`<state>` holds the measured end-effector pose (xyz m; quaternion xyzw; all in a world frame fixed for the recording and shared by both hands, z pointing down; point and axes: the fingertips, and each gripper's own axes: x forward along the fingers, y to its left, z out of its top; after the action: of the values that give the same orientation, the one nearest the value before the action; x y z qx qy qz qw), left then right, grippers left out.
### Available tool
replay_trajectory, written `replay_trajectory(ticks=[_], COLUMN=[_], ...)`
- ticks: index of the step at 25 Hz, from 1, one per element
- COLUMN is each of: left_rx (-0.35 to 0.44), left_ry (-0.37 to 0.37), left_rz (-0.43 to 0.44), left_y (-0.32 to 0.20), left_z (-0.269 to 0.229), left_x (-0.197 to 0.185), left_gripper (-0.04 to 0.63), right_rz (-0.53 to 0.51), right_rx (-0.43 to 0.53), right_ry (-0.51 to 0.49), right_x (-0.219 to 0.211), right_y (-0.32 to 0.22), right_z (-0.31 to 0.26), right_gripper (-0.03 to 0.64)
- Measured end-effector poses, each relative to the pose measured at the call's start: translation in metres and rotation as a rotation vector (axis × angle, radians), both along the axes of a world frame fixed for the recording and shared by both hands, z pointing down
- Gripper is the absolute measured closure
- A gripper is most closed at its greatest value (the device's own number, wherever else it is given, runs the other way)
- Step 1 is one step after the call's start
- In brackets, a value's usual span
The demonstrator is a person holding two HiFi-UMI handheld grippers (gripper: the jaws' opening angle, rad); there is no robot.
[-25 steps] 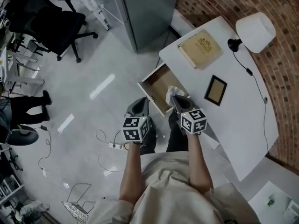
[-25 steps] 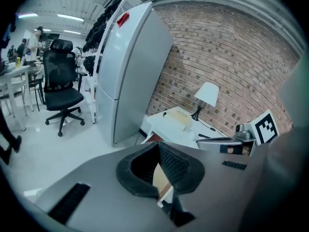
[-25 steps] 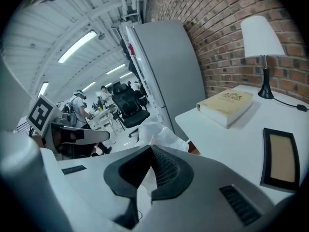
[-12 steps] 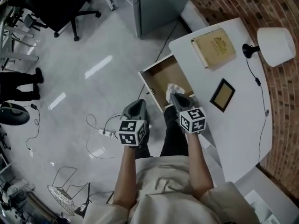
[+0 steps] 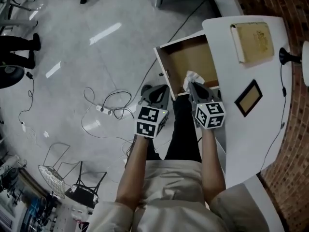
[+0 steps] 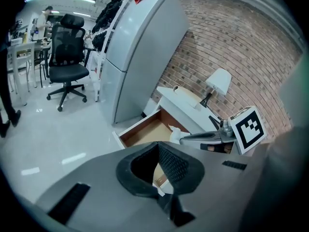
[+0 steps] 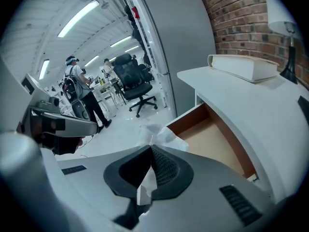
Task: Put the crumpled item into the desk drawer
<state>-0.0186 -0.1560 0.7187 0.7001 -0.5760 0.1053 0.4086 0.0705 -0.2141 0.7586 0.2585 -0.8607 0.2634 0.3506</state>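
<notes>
Grey office floor (image 5: pixel 72 57) with loose cables (image 5: pixel 108 108) spreads under the person, and a white bench (image 5: pixel 270 81) stands along a brick wall.

Nearest, the left claw (image 5: pixel 155 94) hangs low beside the person's leg. Its jaws are pressed together with nothing between them, and it plays no part for now.

The right claw (image 5: pixel 190 84) is pinching the crumpled item (image 5: pixel 192 76), a wad of white paper or tissue. In the right gripper view, a strip of the wad runs down between the pads and the rest puffs out past the tips. Just ahead of and below this claw the drawer (image 5: pixel 190 57) stands pulled out, its brown bottom bare. The wad sits over the drawer's near front corner rather than over its middle (the front panel is close under the tips).

The step in hand looks like the drop. It would go best if the right claw went further forward and lower, so the wad clears the front panel. The jaws should spread only once it is well inside the walls, since so light a thing could drift or cling to a pad.

Beyond the claw, on the bench top, lie a picture frame (image 5: pixel 248 98) and a book (image 5: pixel 253 41), both well clear.
</notes>
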Motion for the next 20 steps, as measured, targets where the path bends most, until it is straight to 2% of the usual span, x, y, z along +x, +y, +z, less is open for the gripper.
replay_trajectory(ticks=[5,10,15,20], left_rx=[-0.037,-0.061,-0.046,-0.044], left_ry=[0.010,0.015,-0.005,-0.009], left_rz=[-0.016,-0.087,-0.016,0.007], left_y=[0.002,-0.008,-0.023,-0.029], left_z=[0.033,0.060,0.081,0.096], left_x=[-0.005,-0.013,-0.005,-0.003], left_gripper=[0.580,0.580,0.580,0.580], right_rz=[0.007,-0.011,-0.026,-0.050], right_rx=[0.000,0.005,0.009,0.008], right_ry=[0.028,0.036,0.062,0.081], right_x=[0.002,-0.001,-0.009,-0.023], right_y=[-0.005,-0.016,-0.027,-0.037], right_z=[0.033,0.061,0.092,0.121], right_gripper=[0.589,0.589,0.589,0.589])
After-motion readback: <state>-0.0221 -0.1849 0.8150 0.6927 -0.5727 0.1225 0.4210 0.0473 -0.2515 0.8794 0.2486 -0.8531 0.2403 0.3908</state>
